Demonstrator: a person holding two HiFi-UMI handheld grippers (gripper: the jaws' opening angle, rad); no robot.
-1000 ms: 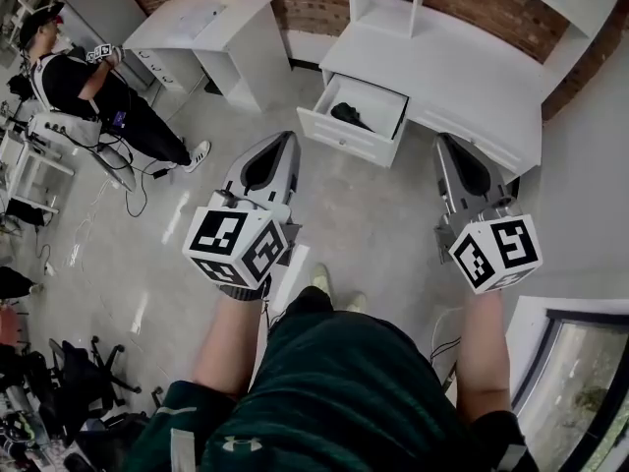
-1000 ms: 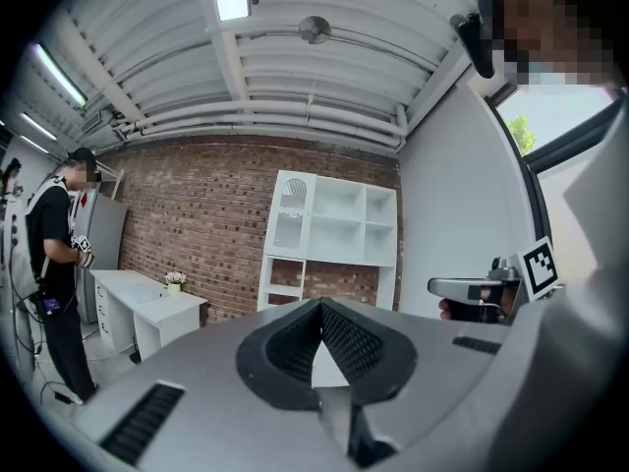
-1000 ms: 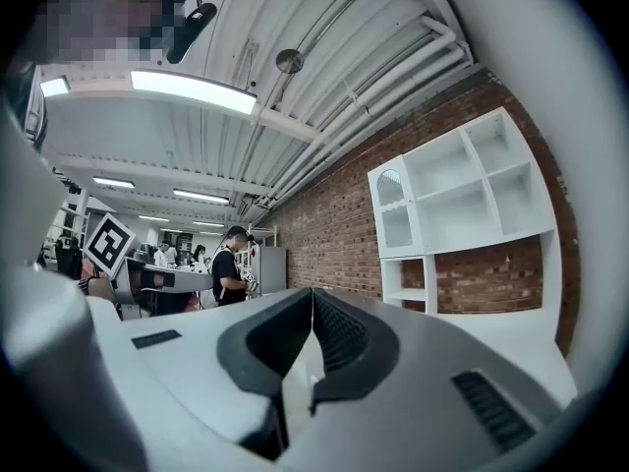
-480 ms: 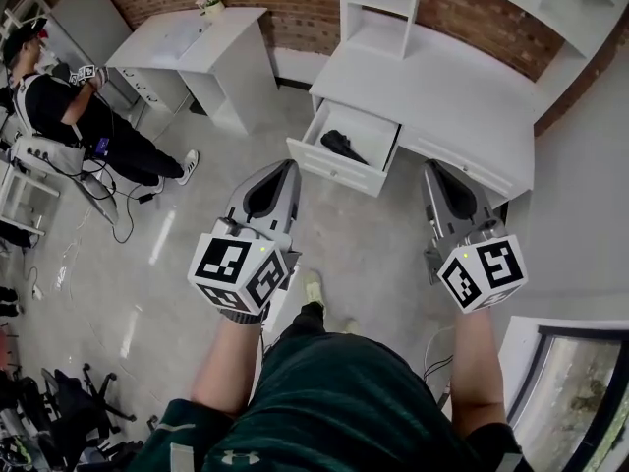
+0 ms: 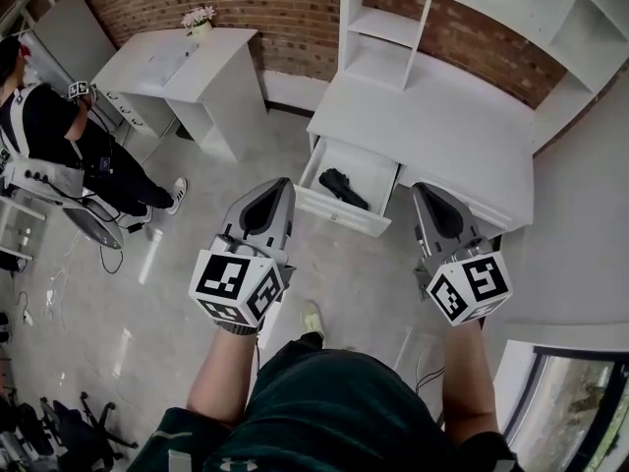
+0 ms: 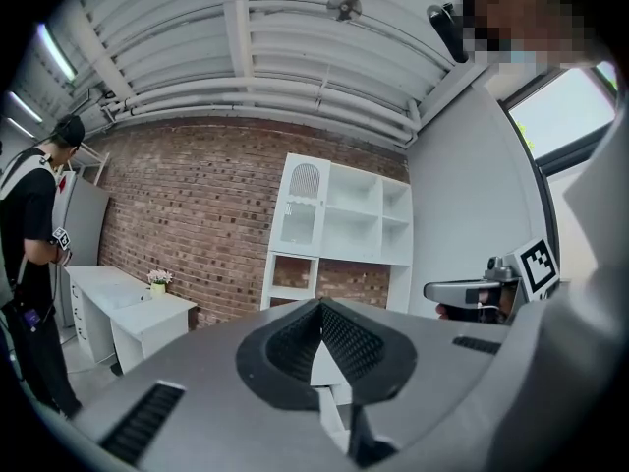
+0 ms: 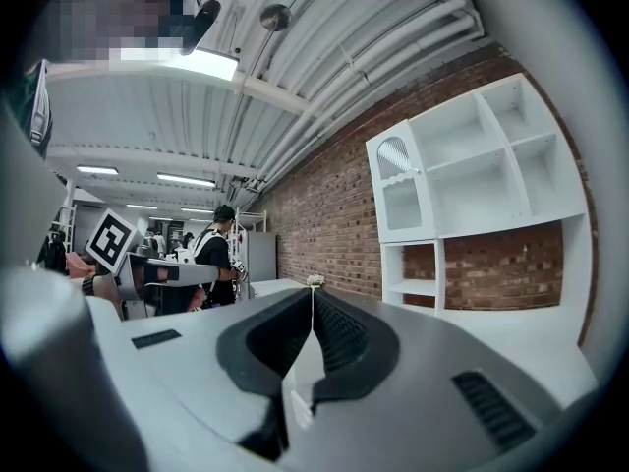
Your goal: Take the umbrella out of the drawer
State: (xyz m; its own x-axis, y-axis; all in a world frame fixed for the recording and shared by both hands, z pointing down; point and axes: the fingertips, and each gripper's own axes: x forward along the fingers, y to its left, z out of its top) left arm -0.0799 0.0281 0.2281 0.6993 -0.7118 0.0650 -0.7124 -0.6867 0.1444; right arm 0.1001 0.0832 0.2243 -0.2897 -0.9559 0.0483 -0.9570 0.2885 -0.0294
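Only the head view shows the umbrella point(image 5: 344, 187). It is black and folded, and it lies slantwise inside the open drawer point(image 5: 339, 214), nearer the drawer's left side than its right. The drawer is pulled out from the left end of the white desk's point(image 5: 447, 131) front edge.

Both grippers hover above the floor just short of that front edge. The left gripper point(image 5: 283, 185) points at the drawer's left front corner, and the right gripper point(image 5: 423, 191) at the desk edge just right of the drawer. Neither touches anything.

The gripper views look level, over the drawer, so they miss the umbrella. They do show the claws: in each, the ribbed pads meet at the tips, pressed together with nothing between them.

The left gripper view takes in the brick wall point(image 6: 187, 205), the white shelf unit point(image 6: 339, 219), a side table point(image 6: 133, 308) with a flower pot point(image 6: 157, 281) near its back edge, and a person point(image 6: 29, 254) at the far left. The right gripper view shows the same shelves from the other side, with the left gripper at its left edge.
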